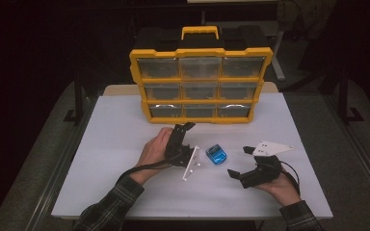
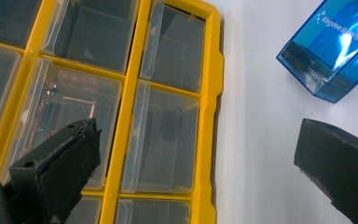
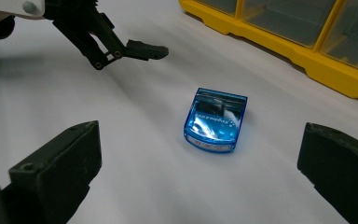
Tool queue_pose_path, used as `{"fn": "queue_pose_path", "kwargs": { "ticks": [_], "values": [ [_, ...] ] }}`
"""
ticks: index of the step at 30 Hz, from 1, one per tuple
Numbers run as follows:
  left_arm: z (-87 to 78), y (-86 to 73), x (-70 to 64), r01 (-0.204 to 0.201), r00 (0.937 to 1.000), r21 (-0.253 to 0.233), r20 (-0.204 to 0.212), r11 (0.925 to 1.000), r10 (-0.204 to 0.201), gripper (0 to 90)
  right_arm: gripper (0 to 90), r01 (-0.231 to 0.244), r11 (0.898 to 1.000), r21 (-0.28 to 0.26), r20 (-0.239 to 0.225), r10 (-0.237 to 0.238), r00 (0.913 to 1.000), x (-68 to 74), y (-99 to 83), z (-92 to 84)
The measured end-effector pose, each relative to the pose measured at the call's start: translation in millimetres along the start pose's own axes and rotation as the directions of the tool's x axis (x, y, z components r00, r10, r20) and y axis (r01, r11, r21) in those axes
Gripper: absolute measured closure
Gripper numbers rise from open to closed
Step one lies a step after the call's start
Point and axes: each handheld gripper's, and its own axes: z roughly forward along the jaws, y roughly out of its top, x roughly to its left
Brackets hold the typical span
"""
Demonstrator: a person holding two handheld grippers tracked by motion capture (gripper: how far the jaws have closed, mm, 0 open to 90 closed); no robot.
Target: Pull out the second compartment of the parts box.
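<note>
small translucent blue plastic box (image 1: 216, 154), closed, lies flat on the white table (image 1: 125, 144), between the two grippers, just in front of the yellow organizer case (image 1: 201, 86).

One yellow organizer case (image 1: 201, 84), upper centre of high view; one yellow handle (image 1: 200, 32) on top; nine clear drawers (image 1: 200, 90), three rows of three. One blue box (image 1: 216, 154), centre of frame, below case. Two grippers: left gripper (image 1: 185, 127) centre-left, right gripper (image 1: 238, 162) lower right, two black jaws each. Two hands, two plaid sleeves (image 1: 107, 208) at bottom edge. One white table (image 1: 115, 130).
</note>
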Motion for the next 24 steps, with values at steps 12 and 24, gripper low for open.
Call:
{"fn": "queue_pose_path", "kwargs": {
  "ticks": [12, 24],
  "values": [
    [0.9, 1.2, -3.9, -0.071, 0.9971, 0.010, -0.026, 0.9974, 0.072, 0.1, 0.0, 0.003, 1.000, -0.001, 0.001, -0.003, 1.0000, -0.4, -0.1, -0.4],
    [0.6, 2.7, -6.7, -0.133, 0.9898, 0.022, -0.048, 0.9908, 0.134, 0.2, 0.0, 0.004, 1.000, 0.000, 0.002, -0.004, 1.0000, -0.4, -0.1, -0.1]
  ]
}}
